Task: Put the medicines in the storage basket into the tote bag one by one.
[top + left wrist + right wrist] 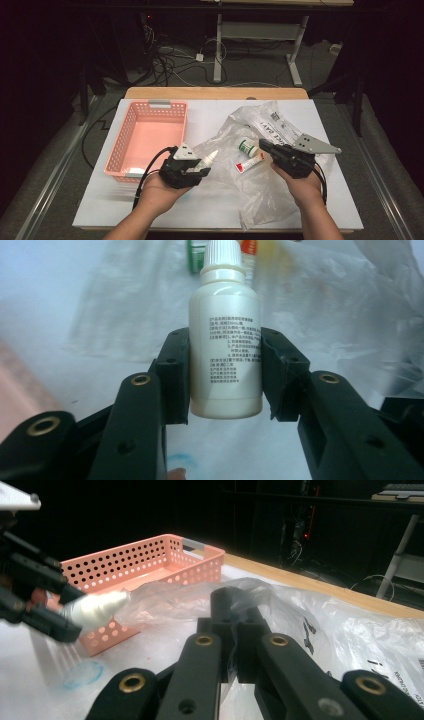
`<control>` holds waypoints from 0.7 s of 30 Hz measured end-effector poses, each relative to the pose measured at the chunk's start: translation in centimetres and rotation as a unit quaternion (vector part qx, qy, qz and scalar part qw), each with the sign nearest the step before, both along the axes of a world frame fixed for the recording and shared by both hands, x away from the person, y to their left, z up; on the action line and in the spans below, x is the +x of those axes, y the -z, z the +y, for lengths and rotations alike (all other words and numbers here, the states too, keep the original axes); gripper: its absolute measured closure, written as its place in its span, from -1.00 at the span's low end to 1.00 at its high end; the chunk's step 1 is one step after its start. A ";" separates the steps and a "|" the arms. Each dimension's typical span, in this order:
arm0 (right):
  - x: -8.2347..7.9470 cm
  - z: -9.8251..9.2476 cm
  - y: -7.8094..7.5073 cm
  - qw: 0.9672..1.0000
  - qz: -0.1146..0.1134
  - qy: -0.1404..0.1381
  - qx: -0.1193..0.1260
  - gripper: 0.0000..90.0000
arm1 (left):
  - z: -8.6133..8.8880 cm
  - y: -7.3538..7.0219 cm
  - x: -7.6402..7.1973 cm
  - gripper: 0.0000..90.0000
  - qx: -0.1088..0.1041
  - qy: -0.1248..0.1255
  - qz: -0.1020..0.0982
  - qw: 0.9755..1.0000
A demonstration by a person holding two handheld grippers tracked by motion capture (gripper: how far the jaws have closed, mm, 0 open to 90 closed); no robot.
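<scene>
Between left gripper [225,375] jaws, white bottle [226,340], nozzle outward.

Dark room — cabled floor [190,65]

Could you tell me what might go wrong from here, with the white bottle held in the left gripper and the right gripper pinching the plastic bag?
1. The left gripper clamps the white bottle by its smooth sides near the base; it could slip or tilt on the way to the pink basket.
2. The right gripper is shut on the plastic bag; a tug might roll the green-capped bottle and red-capped tube lying in the bag.
</scene>
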State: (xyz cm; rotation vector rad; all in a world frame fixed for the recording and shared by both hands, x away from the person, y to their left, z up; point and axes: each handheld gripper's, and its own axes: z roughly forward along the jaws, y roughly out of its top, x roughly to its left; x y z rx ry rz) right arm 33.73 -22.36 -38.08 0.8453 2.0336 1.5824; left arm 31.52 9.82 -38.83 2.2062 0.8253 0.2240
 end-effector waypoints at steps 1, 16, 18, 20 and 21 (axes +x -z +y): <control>0.0 0.0 0.0 1.000 0.000 0.000 0.000 1.00 | -0.5 0.2 -0.1 0.30 0.002 0.006 0.000 1.000; 0.0 0.1 0.0 1.000 0.001 0.000 0.003 1.00 | -8.6 4.3 2.5 0.29 0.024 0.049 0.019 0.998; 0.1 0.0 -0.1 1.000 -0.004 0.001 0.003 1.00 | -9.7 4.9 3.3 0.29 0.021 0.050 0.024 0.998; 0.1 -0.2 -0.1 1.000 -0.002 0.002 0.006 1.00 | -10.7 5.4 3.9 0.29 0.020 0.053 0.024 0.998; 0.1 -0.3 -0.1 1.000 -0.004 0.004 0.008 1.00 | -11.2 5.6 4.2 0.29 0.019 0.055 0.024 0.998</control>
